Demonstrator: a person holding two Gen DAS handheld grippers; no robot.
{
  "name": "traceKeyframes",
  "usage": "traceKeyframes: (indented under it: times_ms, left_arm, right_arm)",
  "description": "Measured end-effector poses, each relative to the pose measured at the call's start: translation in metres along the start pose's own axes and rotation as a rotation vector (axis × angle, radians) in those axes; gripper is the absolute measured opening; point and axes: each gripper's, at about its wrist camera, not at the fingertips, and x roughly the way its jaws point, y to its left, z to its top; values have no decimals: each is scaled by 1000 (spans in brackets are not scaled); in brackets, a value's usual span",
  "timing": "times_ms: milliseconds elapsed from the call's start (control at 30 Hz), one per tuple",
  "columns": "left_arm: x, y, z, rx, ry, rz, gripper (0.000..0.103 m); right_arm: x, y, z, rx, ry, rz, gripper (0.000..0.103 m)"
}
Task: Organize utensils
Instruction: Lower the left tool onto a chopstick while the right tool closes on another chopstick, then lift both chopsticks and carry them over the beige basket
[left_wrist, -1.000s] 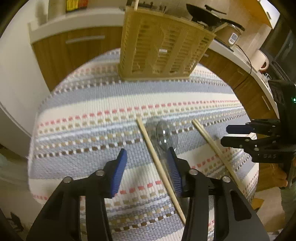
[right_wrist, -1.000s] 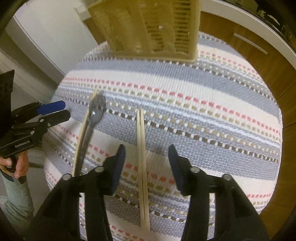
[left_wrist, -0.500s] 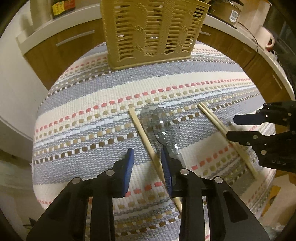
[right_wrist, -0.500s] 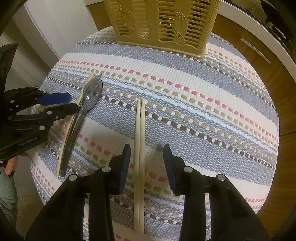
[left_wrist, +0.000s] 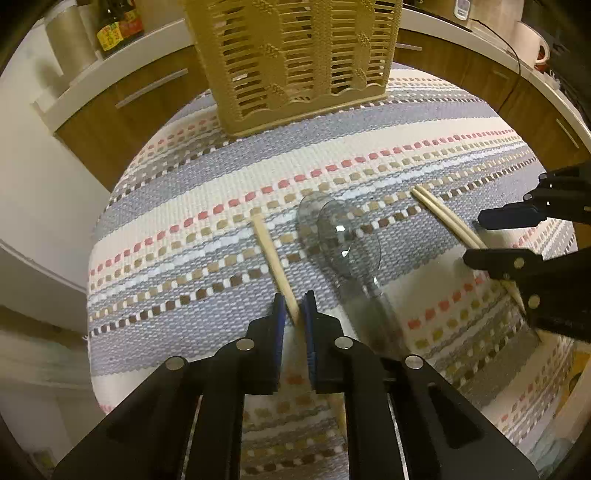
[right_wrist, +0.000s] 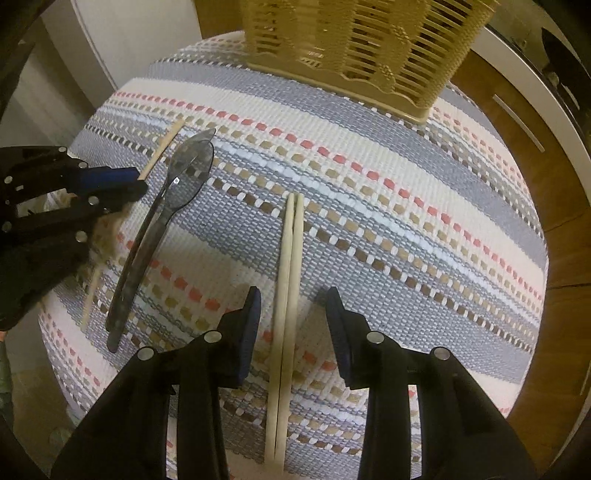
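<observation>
So the left gripper (left_wrist: 294, 314) has its blue pads pinched in on the single chopstick (left_wrist: 275, 264), grabbing it partway along its length. That stick runs near-to-far, leaning a bit left at the far tip, and its near end is hidden under the gripper body. Whether it's actually off the mat (left_wrist: 207, 192) I can't tell.

The right gripper (right_wrist: 293, 325) is spread wide with the pair of chopsticks (right_wrist: 290, 258) lying right between its fingers, long axis pointing almost straight away from it toward the basket (right_wrist: 369, 44). That's the relation that matters, I'd say: the sticks line up with the fingers, so closing straight in should catch both. They're touching side by side, and their near ends run out of the bottom of the right wrist view.

The clear spoon (left_wrist: 349, 243) lies on the mat between the two sets, bowl toward the far side, closer to the left gripper. Being see-through, its handle is hard to trace in the left view.

The basket sits at the far edge of the mat, top cut off, so I can't see its compartments.
</observation>
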Motion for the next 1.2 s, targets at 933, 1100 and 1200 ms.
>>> traceKeyframes:
  times_ms: [933, 1100, 1200]
  left_arm:
    - [-12, 37, 28, -66, 8, -85, 4]
    - [-60, 44, 29, -138, -178, -134, 4]
    - [-95, 37, 30, -162, -302, -153, 4]
  right_arm:
    - [-19, 12, 17, -135, -41, 8, 10]
    - [-48, 1, 3, -109, -147, 6, 10]
    - [-64, -7, -3, -101, -206, 14, 10]
